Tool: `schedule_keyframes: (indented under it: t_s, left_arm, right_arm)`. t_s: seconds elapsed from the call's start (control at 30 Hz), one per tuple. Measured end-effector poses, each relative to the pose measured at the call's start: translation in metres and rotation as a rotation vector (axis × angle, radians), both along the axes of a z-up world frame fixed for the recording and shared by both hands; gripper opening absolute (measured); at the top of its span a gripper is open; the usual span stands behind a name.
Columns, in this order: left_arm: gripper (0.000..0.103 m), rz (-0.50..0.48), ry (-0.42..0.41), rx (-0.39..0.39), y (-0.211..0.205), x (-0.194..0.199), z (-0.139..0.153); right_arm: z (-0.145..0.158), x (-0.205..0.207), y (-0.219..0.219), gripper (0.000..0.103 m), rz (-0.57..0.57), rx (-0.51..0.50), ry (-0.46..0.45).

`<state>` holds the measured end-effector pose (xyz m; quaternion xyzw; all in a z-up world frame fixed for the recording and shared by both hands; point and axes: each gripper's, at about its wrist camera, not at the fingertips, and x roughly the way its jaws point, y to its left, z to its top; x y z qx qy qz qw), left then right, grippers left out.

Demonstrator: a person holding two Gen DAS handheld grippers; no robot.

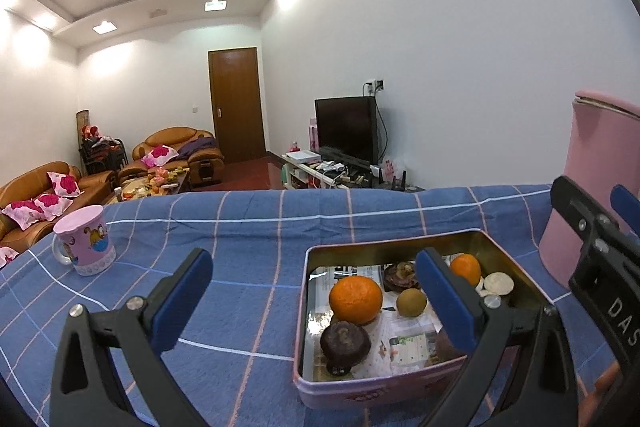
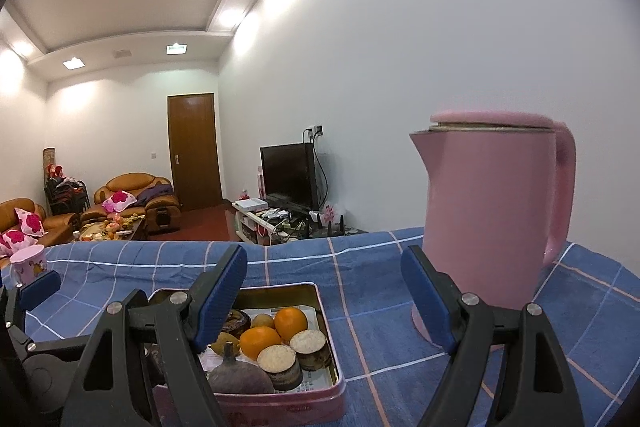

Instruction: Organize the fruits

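Fruit: two oranges [image 1: 355,299], a small brown fruit [image 1: 411,302] and darker pieces lie in the pink tin [image 1: 360,393], on paper lining, on the blue checked cloth [image 1: 248,259].
Left gripper [image 1: 316,299]: spread wide, holding nothing, above the tin's near-left corner.
Right gripper [image 2: 324,291]: also released, empty, over the tin's right wall.
Step, likely: picking one fruit; come down straight over an orange, pads on its widest part, and close gently.
Hedge: the dark pieces are hard to identify.
Edges: tin walls crowd the fruit; the kettle [image 2: 492,211] stands near on the right.
Room: open cloth left of the tin, up to the mug [image 1: 84,241].
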<state>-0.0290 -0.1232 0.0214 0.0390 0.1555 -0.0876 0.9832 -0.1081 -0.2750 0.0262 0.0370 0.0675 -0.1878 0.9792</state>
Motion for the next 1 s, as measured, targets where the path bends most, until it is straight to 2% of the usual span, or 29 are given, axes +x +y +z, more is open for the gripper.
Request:
schedule_keyframes:
  t_s: [1.0]
  left_arm:
    - [0.103,0.001,-0.01,-0.01,0.007,-0.01,0.0]
  right_arm:
    - [0.003,-0.013,0.013,0.081,-0.011,-0.042,-0.033]
